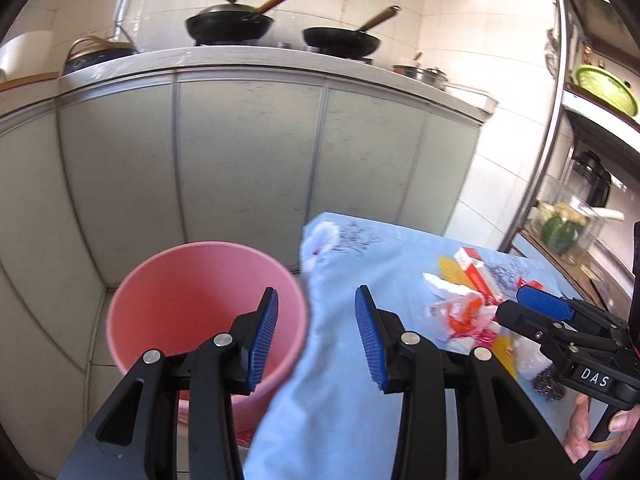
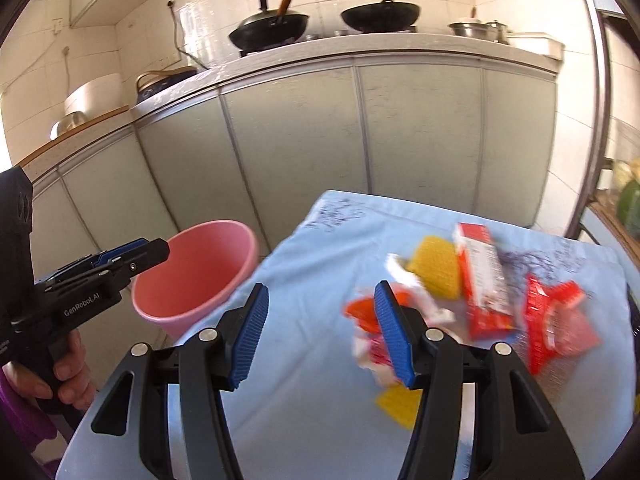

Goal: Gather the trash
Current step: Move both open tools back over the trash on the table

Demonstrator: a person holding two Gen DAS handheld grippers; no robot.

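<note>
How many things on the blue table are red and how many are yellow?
Red or orange packets and wrappers: 3: red box, red wrapper, orange wrapper
Yellow sponges: 2
Total: 5

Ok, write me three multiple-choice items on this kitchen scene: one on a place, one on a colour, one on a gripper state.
1. Where does the pink bucket stand?
A. on the floor beside the table
B. on the stove
C. on the shelf

2. What colour is the tablecloth?
A. green
B. light blue
C. white

3. How is the right gripper?
A. shut on a wrapper
B. shut on nothing
C. open

Answers: 1 A, the bucket sits below the table edge; 2 B, the cloth under the trash is pale blue; 3 C, its blue pads stand wide apart, holding nothing.
</note>
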